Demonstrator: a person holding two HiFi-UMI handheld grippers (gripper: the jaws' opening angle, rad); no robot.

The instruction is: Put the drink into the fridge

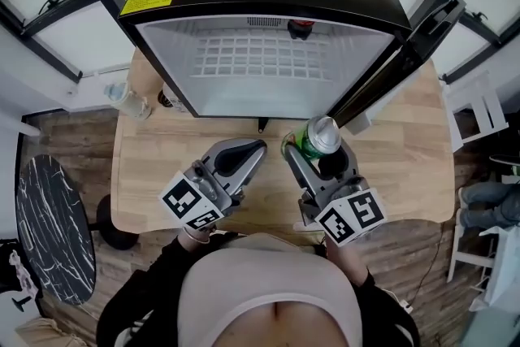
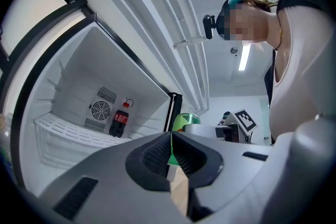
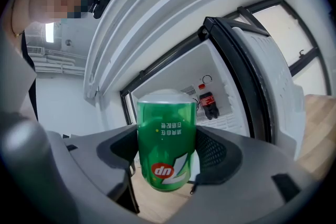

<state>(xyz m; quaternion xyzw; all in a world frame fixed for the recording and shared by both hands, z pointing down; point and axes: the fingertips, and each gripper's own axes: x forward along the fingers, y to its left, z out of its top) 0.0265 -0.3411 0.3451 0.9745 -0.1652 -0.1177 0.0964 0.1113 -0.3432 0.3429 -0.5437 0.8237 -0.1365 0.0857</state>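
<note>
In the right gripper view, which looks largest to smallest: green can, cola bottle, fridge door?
1. fridge door
2. green can, enlarged by nearness to the camera
3. cola bottle, far back, so true sizes stay unsure

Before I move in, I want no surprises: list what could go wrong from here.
The right gripper clamps the green can by its smooth sides; it might slip on the reach. The open fridge door stands close on that side and could be clipped. A cola bottle stands at the back inside; pushing deep could topple it.
</note>
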